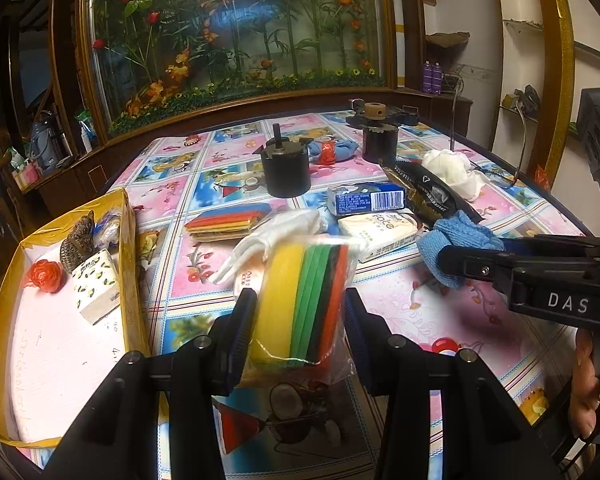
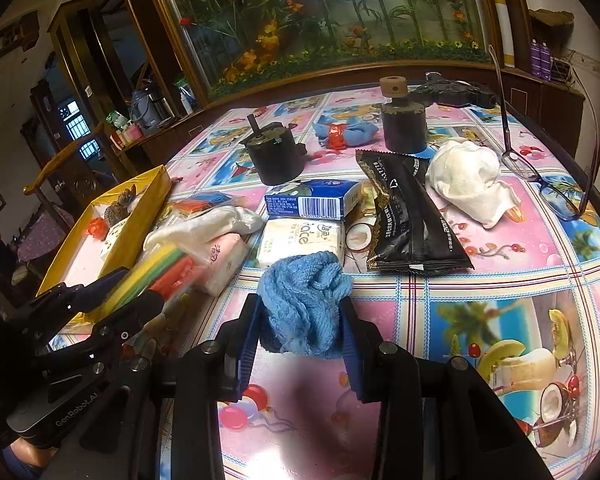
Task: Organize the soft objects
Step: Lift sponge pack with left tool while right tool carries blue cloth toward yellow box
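Cartoon-print counter (image 1: 440,320), yellow box (image 1: 130,264) far left. Right of box: left tool (image 1: 300,316) grasping bagged sponge pack (image 1: 304,300); farther right, right tool (image 2: 304,332) clenched on blue knitted cloth (image 2: 306,300).

Yellow, green, black, red sponge pack (image 1: 304,304); blue knitted cloth (image 2: 306,304); yellow-rimmed tray (image 1: 130,240).

Left gripper (image 1: 300,316) clamped on bagged sponge pack (image 1: 304,300); right gripper (image 1: 452,262) grips blue cloth (image 1: 456,240); yellow box (image 1: 130,264) at left.
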